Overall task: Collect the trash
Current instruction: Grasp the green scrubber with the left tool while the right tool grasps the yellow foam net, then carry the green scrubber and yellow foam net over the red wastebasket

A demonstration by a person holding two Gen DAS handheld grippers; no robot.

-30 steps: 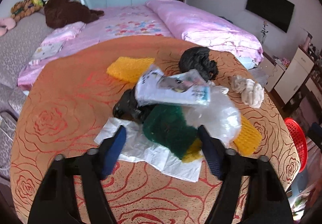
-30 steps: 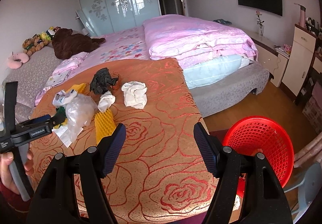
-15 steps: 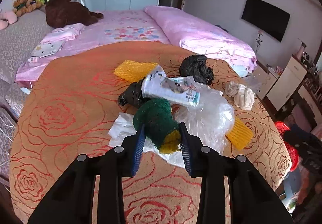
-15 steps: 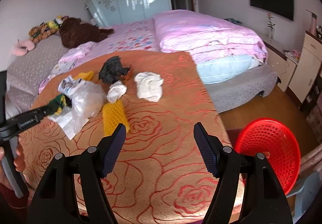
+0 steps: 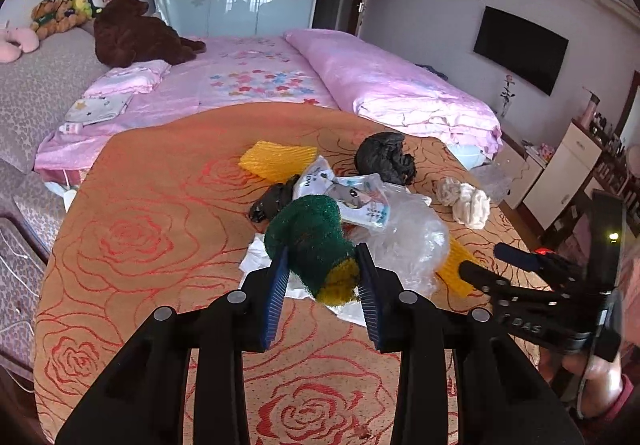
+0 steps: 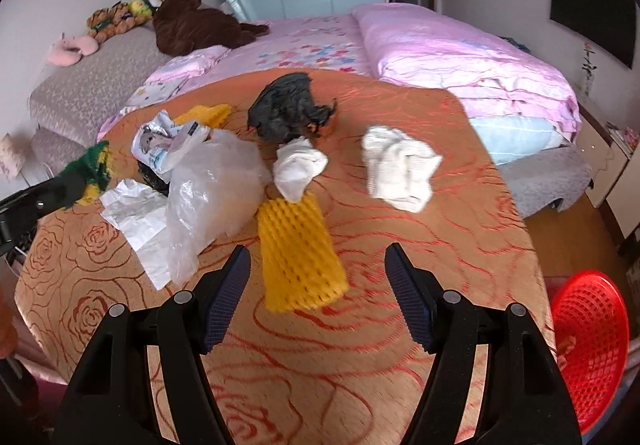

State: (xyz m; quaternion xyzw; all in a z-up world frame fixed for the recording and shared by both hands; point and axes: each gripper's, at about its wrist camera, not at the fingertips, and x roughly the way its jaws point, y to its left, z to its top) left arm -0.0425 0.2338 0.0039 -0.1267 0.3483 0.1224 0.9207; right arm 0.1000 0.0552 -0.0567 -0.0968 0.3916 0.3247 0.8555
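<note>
A green and yellow scouring sponge [image 5: 312,245] is pinched between the two blue-padded fingers of the left gripper [image 5: 322,265], and appears lifted clear of the orange rose-patterned tablecloth [image 5: 160,229]. The remaining trash is taken as the landmark pile, centred on the clear plastic bag [image 6: 212,197]. Just left of the bag, a printed wrapper [image 6: 160,145] is seen resting on its upper edge, and a sheet of white paper [image 6: 136,213] is spread beneath it on the cloth. Behind the bag, a crumpled black bag [image 6: 288,109] is found, and a small white wad [image 6: 298,169] lies between that and the bag. Touching the bag's right side, a yellow foam net sleeve [image 6: 298,253] is laid flat; a second yellow piece [image 6: 208,113] is noted behind the wrapper. To the right of the bag, well apart, a crumpled white cloth [image 6: 400,169] is recorded. The right gripper [image 6: 318,285] is held with its fingers spread wide and nothing between them, positioned just above the near end of the yellow sleeve. A red plastic basket [image 6: 588,349] is observed far right of the bag, below the table edge on the floor. Behind the table, a bed with pink bedding [image 5: 360,85] is recorded.
</note>
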